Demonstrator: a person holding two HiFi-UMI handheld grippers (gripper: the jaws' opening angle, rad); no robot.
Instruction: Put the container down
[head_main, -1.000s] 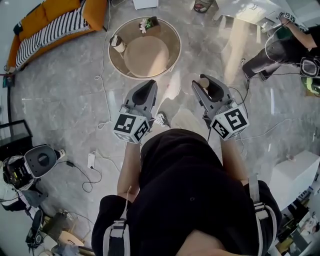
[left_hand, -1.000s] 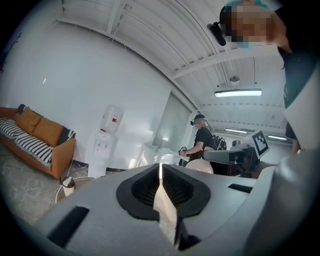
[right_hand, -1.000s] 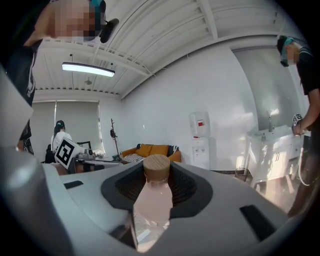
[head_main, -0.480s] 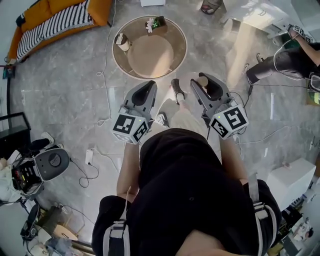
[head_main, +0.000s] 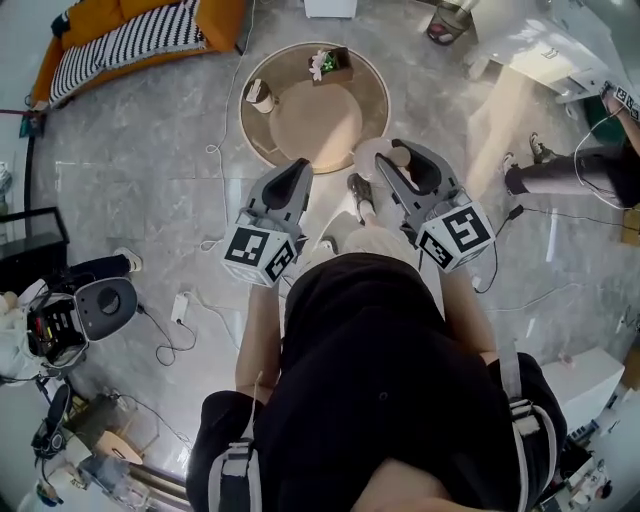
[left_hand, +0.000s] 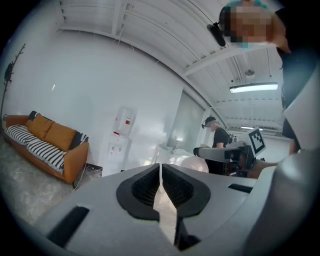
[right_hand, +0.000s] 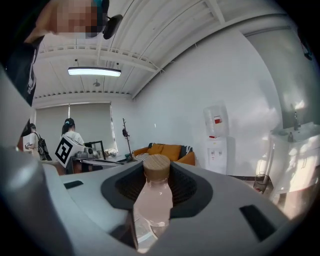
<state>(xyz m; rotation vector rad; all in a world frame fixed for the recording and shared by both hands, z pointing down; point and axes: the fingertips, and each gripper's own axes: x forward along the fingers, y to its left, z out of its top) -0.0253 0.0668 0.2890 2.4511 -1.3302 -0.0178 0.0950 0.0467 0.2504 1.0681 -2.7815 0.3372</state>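
The container (right_hand: 155, 195) is a clear, pale pink bottle with a round wooden lid (right_hand: 157, 167). It stands upright between the jaws of my right gripper (right_hand: 156, 186), which is shut on its neck. In the head view the right gripper (head_main: 398, 162) holds the container (head_main: 372, 154) in the air just off the near right edge of the round wooden table (head_main: 320, 120). My left gripper (head_main: 297, 172) hangs at the same height, near the table's front edge. In its own view the left gripper (left_hand: 160, 172) has its jaws shut with nothing between them.
On the table stand a small cup (head_main: 261, 97) at the left and a box with a plant (head_main: 331, 65) at the back. Cables (head_main: 214, 150) trail over the marble floor. A striped orange sofa (head_main: 130, 35) is at the far left, another person (head_main: 575, 170) sits at the right.
The person holding the grippers has walked forward, so the round table now lies closer to both grippers. The right gripper still holds the container; the left stays shut.
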